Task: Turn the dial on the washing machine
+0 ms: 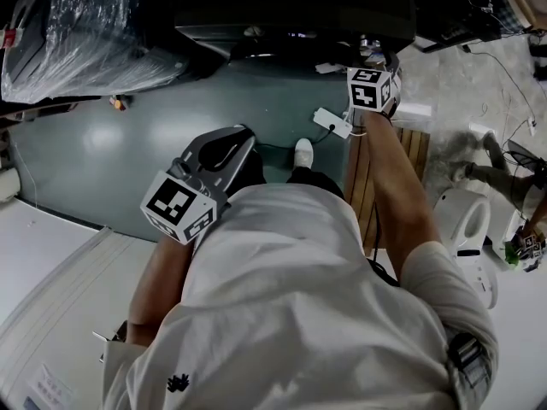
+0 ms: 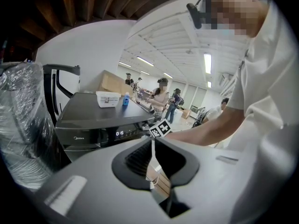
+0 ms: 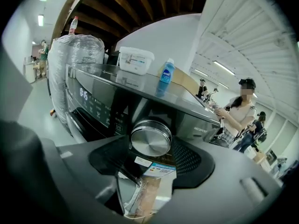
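Reaches the right gripper [image 3: 149, 164] out to the front of the dark grey washing machine [image 3: 100, 101]. Holds its two jaws apart, one on each side of the round shiny silver dial [image 3: 150, 137], ready to close on it. Looks to be not yet touching the dial, with a small gap on both sides. Needs a squeeze first, most likely, and then a twist of the wrist to turn it.

Finds the dial on the front panel, to the right of the lit numbers [image 3: 84, 94] and just under the flat top. Shows a white plastic tub [image 3: 135, 59] and a small blue bottle [image 3: 166, 73] up on that top, well out of the way.

Holds the left gripper [image 2: 152, 158] back near the body, away from the machine, most likely to leave room for the working arm. Has its jaws pressed together with nothing between them. Looks toward the machine all the same, with the right gripper's marker cube [image 2: 161, 127] in sight at the panel.

Could slip on the smooth metal, so calls for a firm, even grip before any turning. Leaves alone the big bundle wrapped in clear plastic [image 3: 74, 55], just left of the machine.
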Demonstrator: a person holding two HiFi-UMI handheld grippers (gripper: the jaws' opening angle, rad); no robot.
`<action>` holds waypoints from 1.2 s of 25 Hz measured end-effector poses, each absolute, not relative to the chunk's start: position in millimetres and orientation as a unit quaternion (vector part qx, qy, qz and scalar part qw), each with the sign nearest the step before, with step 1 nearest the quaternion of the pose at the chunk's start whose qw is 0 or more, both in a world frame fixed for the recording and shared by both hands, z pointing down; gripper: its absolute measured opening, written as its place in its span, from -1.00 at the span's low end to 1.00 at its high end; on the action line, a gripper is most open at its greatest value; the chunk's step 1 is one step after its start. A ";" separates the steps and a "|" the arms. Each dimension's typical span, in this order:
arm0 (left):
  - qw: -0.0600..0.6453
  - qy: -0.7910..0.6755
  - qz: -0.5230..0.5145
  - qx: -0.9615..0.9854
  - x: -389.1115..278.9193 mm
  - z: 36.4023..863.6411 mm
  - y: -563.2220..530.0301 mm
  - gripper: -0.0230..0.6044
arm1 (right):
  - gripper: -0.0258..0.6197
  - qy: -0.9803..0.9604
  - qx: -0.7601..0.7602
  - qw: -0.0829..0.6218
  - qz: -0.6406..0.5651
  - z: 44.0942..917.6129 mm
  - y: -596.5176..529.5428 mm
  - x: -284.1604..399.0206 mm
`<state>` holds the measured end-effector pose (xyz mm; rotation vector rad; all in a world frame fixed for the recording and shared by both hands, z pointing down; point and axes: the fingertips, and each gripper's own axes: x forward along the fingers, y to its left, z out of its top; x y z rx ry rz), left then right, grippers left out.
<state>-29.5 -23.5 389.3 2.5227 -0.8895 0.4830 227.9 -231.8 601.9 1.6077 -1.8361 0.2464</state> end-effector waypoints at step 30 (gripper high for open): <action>0.198 -0.312 0.174 0.913 -23.8 384.9 -28.3 -0.69 | -0.11 -0.729 0.619 0.251 0.146 585.9 -227.5 233.8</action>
